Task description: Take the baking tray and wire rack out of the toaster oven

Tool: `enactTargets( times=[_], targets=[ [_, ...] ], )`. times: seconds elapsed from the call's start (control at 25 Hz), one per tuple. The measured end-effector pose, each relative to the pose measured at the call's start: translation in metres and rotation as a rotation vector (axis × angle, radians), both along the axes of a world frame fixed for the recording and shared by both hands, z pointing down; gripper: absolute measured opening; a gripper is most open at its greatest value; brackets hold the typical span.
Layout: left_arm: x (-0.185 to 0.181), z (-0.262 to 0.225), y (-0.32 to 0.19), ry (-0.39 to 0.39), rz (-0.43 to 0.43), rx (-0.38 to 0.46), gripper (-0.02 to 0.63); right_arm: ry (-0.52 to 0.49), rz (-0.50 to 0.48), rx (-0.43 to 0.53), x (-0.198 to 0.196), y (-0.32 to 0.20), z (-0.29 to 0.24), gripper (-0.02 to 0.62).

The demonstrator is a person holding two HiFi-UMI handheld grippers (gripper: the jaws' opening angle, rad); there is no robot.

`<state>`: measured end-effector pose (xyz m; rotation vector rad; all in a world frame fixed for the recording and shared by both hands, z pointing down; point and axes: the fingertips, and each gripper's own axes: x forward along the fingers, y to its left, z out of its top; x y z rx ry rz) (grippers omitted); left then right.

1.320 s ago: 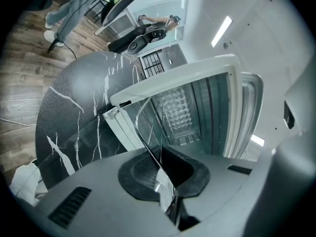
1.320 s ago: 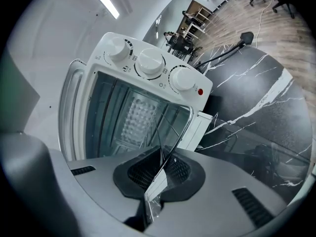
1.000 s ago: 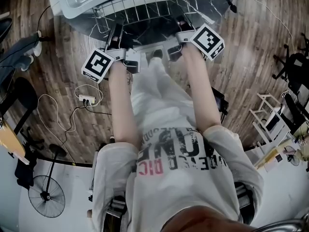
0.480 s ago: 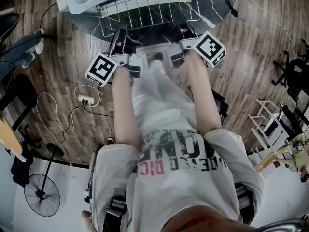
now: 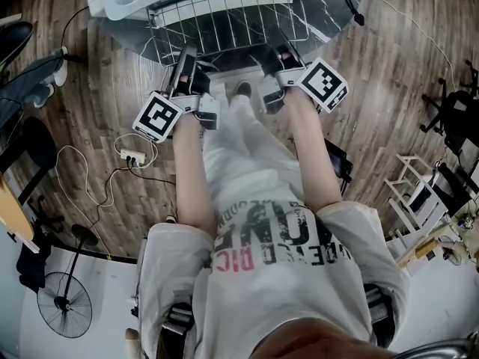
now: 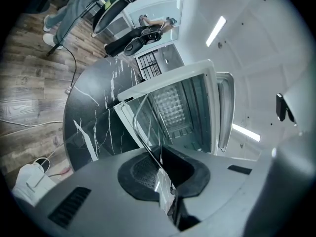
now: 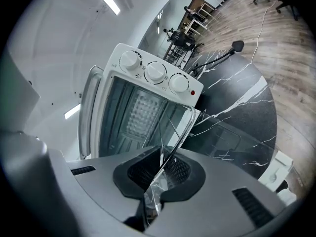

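Fingers of the left gripper are clamped on the near left edge of the thin chrome wire rack. The right gripper pinches its near right edge. It juts from the white toaster oven, over the round black marble worktop's near edge.
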<state>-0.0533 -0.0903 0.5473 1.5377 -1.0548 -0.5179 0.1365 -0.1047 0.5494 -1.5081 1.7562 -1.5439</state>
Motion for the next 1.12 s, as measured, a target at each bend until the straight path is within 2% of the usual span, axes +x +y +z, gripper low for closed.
enactTargets(
  times=[0.28, 0.64, 0.8, 0.96, 1.12],
  targets=[
    [0.002, -0.001, 0.017, 0.049, -0.005, 0.017, 0.011, 0.009, -0.003, 0.010, 0.000, 0.016, 0.001, 0.012],
    [0.004, -0.005, 0.040, 0.009, 0.013, 0.033, 0.012, 0.024, -0.013, 0.018, 0.004, 0.041, -0.003, 0.012],
    [0.001, -0.012, 0.051, -0.037, 0.035, 0.065, 0.012, 0.039, -0.037, 0.036, 0.005, 0.050, -0.010, 0.012],
    [0.003, -0.021, 0.064, -0.016, 0.022, 0.067, 0.012, 0.015, -0.062, 0.078, 0.000, 0.059, -0.023, 0.011],
    [0.003, -0.032, 0.077, -0.046, 0.033, 0.085, 0.012, -0.004, -0.068, 0.081, -0.002, 0.072, -0.033, 0.011]
  ],
)
